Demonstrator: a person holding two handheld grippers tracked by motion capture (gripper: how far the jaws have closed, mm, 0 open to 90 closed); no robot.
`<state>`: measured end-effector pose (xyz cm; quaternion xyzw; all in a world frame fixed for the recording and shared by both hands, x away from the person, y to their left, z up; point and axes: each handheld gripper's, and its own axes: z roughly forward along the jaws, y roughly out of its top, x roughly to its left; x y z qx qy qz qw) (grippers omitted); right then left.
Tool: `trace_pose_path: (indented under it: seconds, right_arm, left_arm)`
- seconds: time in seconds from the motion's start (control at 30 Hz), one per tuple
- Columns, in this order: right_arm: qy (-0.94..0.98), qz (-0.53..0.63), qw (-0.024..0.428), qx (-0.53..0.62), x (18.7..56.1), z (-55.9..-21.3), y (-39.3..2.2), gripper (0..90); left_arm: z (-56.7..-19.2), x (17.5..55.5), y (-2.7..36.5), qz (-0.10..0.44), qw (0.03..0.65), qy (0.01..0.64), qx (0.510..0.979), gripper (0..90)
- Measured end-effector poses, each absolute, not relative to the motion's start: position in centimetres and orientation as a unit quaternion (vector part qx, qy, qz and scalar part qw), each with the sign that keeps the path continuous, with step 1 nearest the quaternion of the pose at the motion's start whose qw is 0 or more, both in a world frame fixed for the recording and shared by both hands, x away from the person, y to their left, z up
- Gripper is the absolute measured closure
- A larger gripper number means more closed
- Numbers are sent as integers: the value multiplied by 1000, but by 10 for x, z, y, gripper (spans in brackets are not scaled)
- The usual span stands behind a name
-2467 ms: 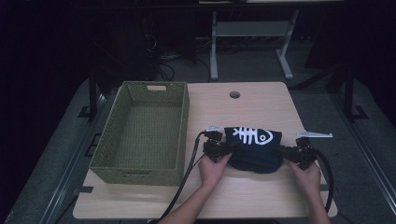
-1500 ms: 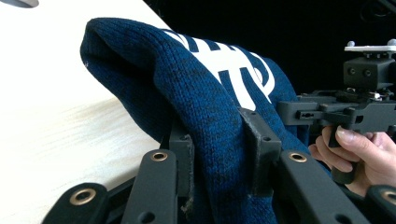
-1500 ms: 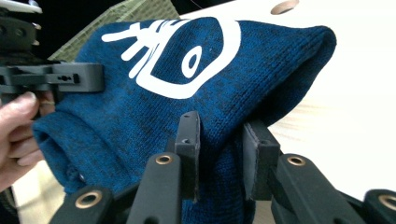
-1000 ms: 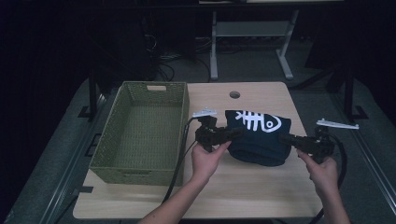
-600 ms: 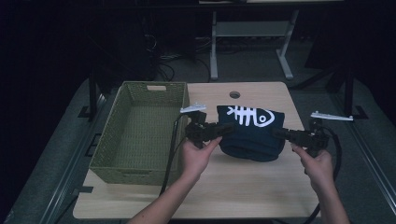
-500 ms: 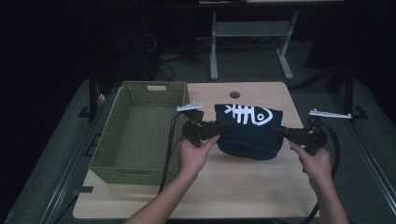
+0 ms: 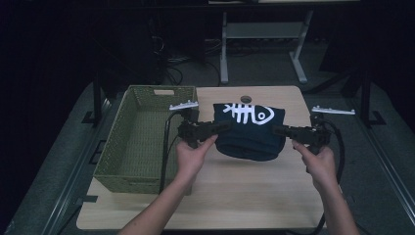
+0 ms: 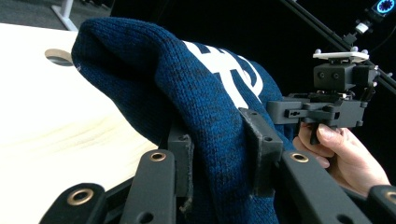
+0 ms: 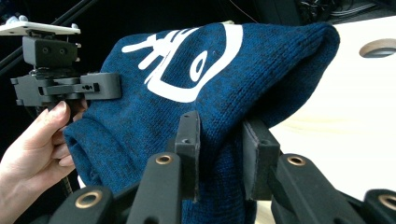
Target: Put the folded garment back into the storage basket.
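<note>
Already lifted: folded dark-blue knitted sweater with a white fish-skeleton print (image 7: 250, 128), hanging above the pale wooden surface (image 7: 230, 196), pinched at either end by left hand-held gripper (image 7: 222, 128) and right hand-held gripper (image 7: 278, 130). Probably bound for the empty green woven basket (image 7: 112, 166) alongside; not yet there.

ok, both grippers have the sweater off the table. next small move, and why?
Probably carry it toward the person's left, over the green basket. The left gripper and right gripper each pinch a side of the folded blue sweater, which hangs above the table with its middle sagging, and the basket's open mouth sits right beside it.
</note>
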<state>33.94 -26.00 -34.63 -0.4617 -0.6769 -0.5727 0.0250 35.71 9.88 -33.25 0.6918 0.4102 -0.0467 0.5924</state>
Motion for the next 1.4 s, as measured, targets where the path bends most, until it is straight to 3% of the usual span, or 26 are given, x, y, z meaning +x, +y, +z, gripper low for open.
trace_pose_path:
  seconds: [1.4]
  right_arm:
    - [-704,-569,48,-423,372,-324,-182,706]
  left_arm:
    - [-315,357,175,-21,597,442,670,671]
